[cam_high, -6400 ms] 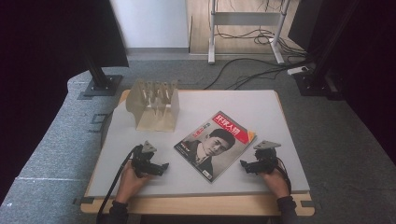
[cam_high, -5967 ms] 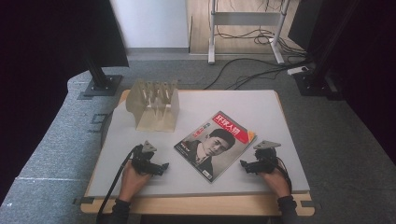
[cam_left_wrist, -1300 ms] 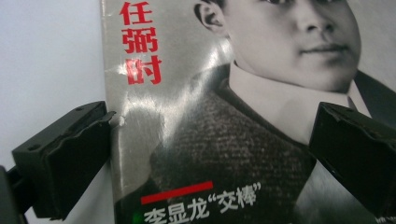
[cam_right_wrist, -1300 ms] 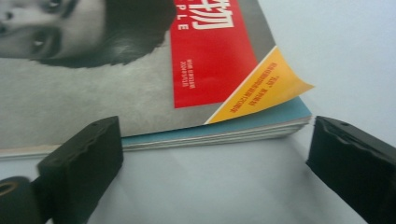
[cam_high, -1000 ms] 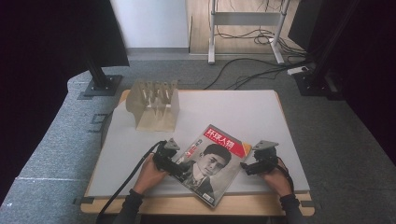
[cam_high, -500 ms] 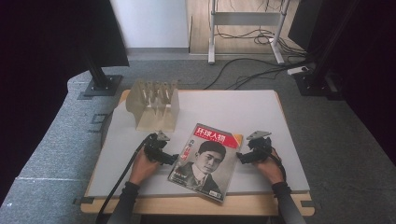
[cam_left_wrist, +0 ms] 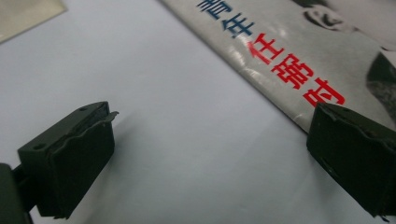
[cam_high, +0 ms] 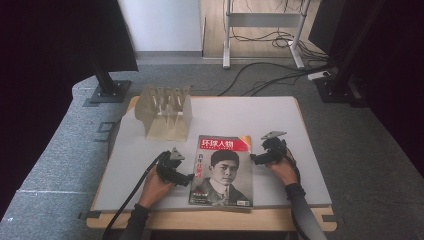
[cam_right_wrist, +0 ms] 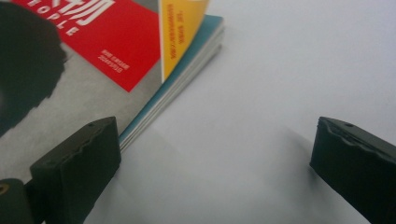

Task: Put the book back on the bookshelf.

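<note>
**Magazine squared up between two open grippers**

Straightened since half a second ago, the magazine now lies nearly square to the table's front edge, and both hands sit a little farther forward beside it.

At the left, dark curtains and a black stand foot border the grey carpet. The white tabletop rests on a wooden frame that shows along the near edge. A clear plastic rack stands at the back left of the table, well apart from the magazine. The left gripper lies low on the white surface, its cable trailing off the near edge; its jaws stand wide apart and hold nothing. In the left gripper view, one jaw is over bare table and the other reaches the magazine's left edge, though whether it touches the cover is hard to tell.

The magazine lies flat, cover up, at front centre, its bottom edge near the table's front edge. On its right, the right gripper points at the long edge; its jaws are also spread wide and empty, one jaw over the cover's edge, the other over bare table. Open white surface stretches behind and to the right. Cables and a metal frame occupy the floor beyond.
</note>
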Demonstrator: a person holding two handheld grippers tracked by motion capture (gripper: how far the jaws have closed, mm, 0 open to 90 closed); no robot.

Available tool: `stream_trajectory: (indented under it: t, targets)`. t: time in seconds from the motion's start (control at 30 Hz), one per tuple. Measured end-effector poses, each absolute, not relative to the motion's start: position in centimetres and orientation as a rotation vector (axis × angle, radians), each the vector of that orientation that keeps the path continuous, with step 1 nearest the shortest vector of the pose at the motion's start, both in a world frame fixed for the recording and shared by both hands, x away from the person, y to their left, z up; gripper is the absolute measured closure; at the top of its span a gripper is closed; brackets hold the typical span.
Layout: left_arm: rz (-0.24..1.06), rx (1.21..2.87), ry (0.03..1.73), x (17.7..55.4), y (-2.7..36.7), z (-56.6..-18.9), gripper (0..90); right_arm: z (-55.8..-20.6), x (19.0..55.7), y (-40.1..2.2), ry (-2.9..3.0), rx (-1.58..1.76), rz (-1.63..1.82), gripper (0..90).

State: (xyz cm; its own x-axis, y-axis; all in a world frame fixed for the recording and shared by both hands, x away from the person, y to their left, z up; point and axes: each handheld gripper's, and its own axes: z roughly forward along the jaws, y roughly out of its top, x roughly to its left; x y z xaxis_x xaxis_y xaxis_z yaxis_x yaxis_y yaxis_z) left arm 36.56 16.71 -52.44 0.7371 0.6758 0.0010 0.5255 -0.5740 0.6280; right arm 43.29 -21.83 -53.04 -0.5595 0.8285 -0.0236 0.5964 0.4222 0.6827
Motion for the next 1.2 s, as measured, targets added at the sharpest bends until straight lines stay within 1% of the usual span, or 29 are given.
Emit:
stream_trajectory:
  t: [0.27,0.4,0.57,0.6,0.63,0.67,0.83,0.93,1.03,1.1,1.2]
  targets:
    - [0.296,2.332,0.829,34.8,15.2,-52.6,0.0,-52.9,45.3,-21.1,2.313,1.251,0.873,1.8]
    - [0.289,2.333,0.810,34.2,14.3,-52.7,0.0,-52.7,46.1,-20.5,2.306,1.242,0.850,4.3]
    - [0.266,2.339,0.772,34.2,14.2,-52.7,0.0,-52.6,46.9,-19.8,2.301,1.247,0.836,5.2]
    - [0.253,2.336,0.765,34.4,14.4,-52.6,0.0,-52.6,47.0,-19.9,2.305,1.247,0.846,6.9]
    - [0.261,2.329,0.785,34.7,14.6,-52.5,0.0,-52.6,46.9,-20.0,2.318,1.249,0.866,10.9]
    - [0.285,2.321,0.807,35.0,14.9,-52.4,0.0,-52.5,46.9,-20.2,2.333,1.248,0.884,13.0]
    - [0.370,2.234,0.917,36.7,16.0,-52.3,0.0,-51.9,46.0,-20.4,2.361,1.261,0.954,12.8]
    - [0.354,2.264,0.958,37.5,15.7,-52.8,0.0,-51.4,45.2,-20.0,2.397,1.218,0.998,12.9]
    - [0.374,2.262,0.951,37.5,15.5,-52.8,0.0,-51.1,44.4,-19.4,2.428,1.173,1.023,13.7]
    - [0.354,2.261,0.960,37.7,15.5,-52.8,0.0,-51.1,44.1,-19.1,2.440,1.171,1.027,14.8]
    - [0.357,2.260,0.964,37.7,15.5,-52.9,0.0,-51.5,44.0,-18.9,2.464,1.186,1.046,17.0]
